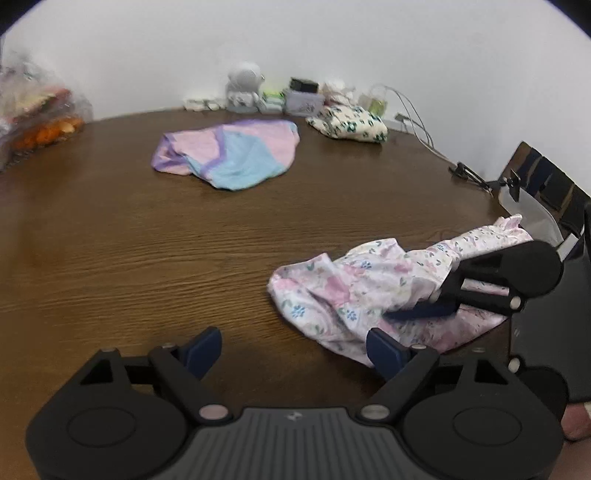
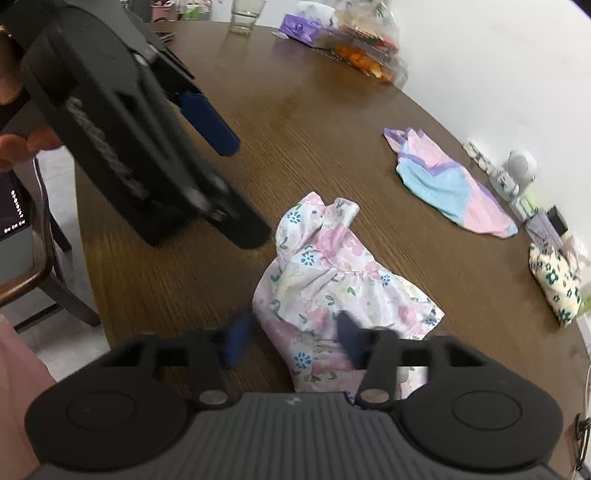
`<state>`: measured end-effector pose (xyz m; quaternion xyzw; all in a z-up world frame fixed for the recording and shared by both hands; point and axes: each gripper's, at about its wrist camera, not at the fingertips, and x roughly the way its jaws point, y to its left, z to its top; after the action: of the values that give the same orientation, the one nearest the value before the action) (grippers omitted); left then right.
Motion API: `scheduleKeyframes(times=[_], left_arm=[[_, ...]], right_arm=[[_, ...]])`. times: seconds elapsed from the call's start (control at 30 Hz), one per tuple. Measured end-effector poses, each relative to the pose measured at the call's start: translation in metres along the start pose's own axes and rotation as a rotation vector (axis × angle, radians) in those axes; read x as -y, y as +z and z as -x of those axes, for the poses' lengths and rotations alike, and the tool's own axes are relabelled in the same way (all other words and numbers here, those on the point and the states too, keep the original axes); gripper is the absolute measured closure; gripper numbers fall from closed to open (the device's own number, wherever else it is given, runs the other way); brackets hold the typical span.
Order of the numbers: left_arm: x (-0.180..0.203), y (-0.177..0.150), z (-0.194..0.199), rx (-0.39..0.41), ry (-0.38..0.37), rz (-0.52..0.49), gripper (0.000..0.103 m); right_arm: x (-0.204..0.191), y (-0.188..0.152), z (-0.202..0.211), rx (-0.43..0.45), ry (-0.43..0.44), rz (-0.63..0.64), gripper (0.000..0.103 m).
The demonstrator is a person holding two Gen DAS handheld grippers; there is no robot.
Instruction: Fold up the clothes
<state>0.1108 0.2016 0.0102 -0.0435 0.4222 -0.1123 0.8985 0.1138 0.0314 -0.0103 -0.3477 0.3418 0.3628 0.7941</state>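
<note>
Floral garment [image 2: 332,280] crumpled on table [image 1: 147,258], pastel garment [image 1: 229,151] well apart

A drinking glass [image 2: 246,15], a bag of snacks [image 1: 35,114] and a white speaker [image 1: 243,86] sit on the wooden table [image 1: 129,240].

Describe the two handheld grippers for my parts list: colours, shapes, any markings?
Both match. The left gripper and right gripper each have a black body with two round discs, a ribbed grey centre plate bearing a small white logo, silver pivot pins, black link arms and dark blue fingers. Raised lettering on the left one's side is too blurred to read. No cables visible.
</note>
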Motion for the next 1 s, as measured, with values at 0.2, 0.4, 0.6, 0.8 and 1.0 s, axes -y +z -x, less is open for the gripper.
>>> scheduleKeyframes(times=[0.2,0.4,0.6,0.8,1.0], left_arm=[[0.004,0.023,-0.020,-0.121,-0.047,-0.064,0.020],[0.003,0.049,-0.051,-0.264,-0.195,-0.105,0.030],[0.012,0.055,-0.078,-0.359,-0.253,-0.135,0.041],[0.014,0.050,-0.080,-0.351,-0.276,-0.143,0.070],[0.023,0.049,-0.070,-0.311,-0.265,-0.180,0.094]], right_arm=[[0.011,-0.004,-0.001,-0.023,0.008,-0.056,0.096],[0.017,-0.021,0.022,0.005,0.011,-0.080,0.100],[0.010,-0.040,0.041,0.044,-0.004,-0.123,0.101],[0.010,-0.051,0.042,0.075,0.005,-0.155,0.101],[0.013,-0.055,0.045,0.123,0.012,-0.181,0.101]])
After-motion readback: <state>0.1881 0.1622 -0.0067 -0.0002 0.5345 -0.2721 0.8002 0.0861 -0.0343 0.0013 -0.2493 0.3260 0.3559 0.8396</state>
